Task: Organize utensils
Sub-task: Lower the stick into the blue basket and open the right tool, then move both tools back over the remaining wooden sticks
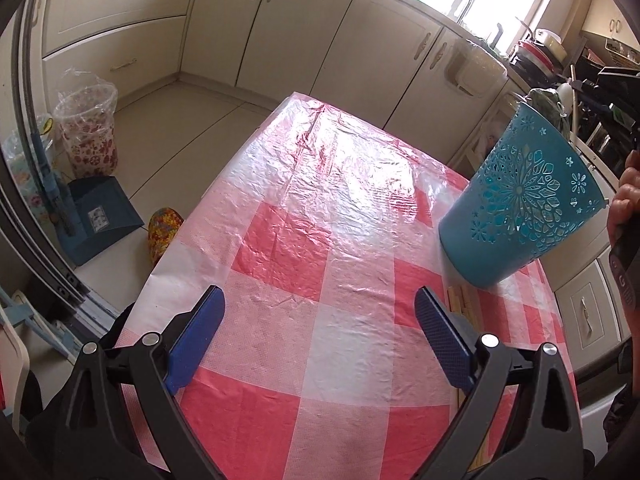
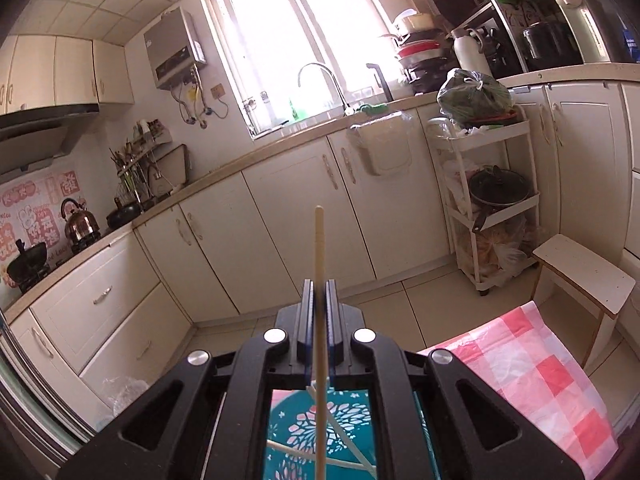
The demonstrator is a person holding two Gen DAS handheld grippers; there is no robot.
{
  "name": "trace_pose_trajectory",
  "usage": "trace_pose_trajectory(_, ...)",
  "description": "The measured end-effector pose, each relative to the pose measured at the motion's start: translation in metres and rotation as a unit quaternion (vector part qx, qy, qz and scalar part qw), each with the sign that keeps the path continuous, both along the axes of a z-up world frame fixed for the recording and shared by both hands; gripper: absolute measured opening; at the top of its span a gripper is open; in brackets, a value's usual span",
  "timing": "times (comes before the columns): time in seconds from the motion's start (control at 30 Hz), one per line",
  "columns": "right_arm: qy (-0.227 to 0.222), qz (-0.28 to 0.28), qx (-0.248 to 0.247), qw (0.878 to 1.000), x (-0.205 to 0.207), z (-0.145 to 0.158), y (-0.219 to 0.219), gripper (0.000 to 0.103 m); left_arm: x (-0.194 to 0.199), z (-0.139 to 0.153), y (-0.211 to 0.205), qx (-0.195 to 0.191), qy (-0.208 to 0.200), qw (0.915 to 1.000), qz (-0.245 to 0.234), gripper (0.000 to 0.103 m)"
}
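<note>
Gripping a single pale chopstick (image 2: 319,280), the right gripper (image 2: 319,285) has its two fingers pressed together on the stick, which runs straight along the finger line, its long axis pointing away from the camera toward the cabinets (image 2: 280,216). Its far tip stands clear beyond the fingertips; its near end runs down out of the bottom of the right wrist view, so that end stays unseen. Right below the gripper body sits the teal cutout holder (image 2: 320,424), seen through the frame opening, and only a slice of it shows. A few more pale sticks (image 2: 352,454) cross inside it, their ends cut off by the black frame.

Over to the left wrist view: the left gripper (image 1: 319,299) hangs above the red-and-white checked tablecloth (image 1: 304,240) with its blue fingers (image 1: 198,334) spread wide apart, nothing between them. Just past the right-hand finger, a small bundle of pale wooden sticks (image 1: 460,300) lies on the cloth, mostly hidden behind the finger and the holder. Farther out, the same teal holder (image 1: 524,204) stands near the table's right edge, leaning in the fisheye; its contents cannot be made out from here. At the right rim, a hand (image 1: 624,200) is partly cut off.
</note>
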State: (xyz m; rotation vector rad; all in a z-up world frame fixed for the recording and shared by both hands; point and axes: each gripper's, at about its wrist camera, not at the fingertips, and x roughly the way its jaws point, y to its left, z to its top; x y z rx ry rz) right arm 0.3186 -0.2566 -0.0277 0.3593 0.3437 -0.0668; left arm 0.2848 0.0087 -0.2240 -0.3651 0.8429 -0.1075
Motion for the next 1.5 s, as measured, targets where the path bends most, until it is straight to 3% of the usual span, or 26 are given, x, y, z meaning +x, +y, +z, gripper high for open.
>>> trace_pose_trajectory(0.13,0.012,0.017,-0.007,1.0,-0.015,-0.006,0.0,0.008,-0.001,0.0,0.002,-0.004,-0.001,1.0,0.002,0.092)
trace_pose_trajectory(0.23,-0.001,0.027,-0.016,1.0,-0.041,-0.002,0.001,0.015,-0.001,0.0,0.002,-0.003,-0.001,1.0,0.003,0.092)
trace_pose_trajectory(0.43,-0.037,0.046,-0.053,0.997,-0.129,0.007,0.006,0.033,-0.001,0.0,0.002,-0.003,-0.001,1.0,0.003,0.092)
trace_pose_trajectory(0.57,0.024,0.073,-0.078,0.994,-0.161,-0.033,0.017,0.034,-0.002,0.0,0.002,-0.002,-0.001,1.0,0.003,0.092)
trace_pose_trajectory(0.7,0.15,0.123,-0.08,0.978,-0.151,-0.098,0.033,0.033,-0.002,0.0,0.002,0.001,-0.001,1.0,0.001,0.092)
trace_pose_trajectory(0.77,0.194,0.134,-0.074,0.969,-0.144,-0.125,0.038,0.026,-0.002,0.0,0.001,0.002,-0.001,1.0,0.0,0.092)
trace_pose_trajectory(0.83,0.219,0.136,-0.067,0.964,-0.136,-0.141,0.039,0.026,-0.002,0.0,0.001,0.002,0.0,1.0,-0.001,0.092)
trace_pose_trajectory(1.23,0.267,0.132,-0.07,0.952,-0.117,-0.168,0.048,0.024,-0.001,0.001,0.0,0.0,-0.001,1.0,0.0,0.092)
trace_pose_trajectory(1.5,0.276,0.138,-0.112,0.944,-0.115,-0.169,0.055,0.024,0.0,0.0,-0.002,0.003,0.0,1.0,0.0,0.092)
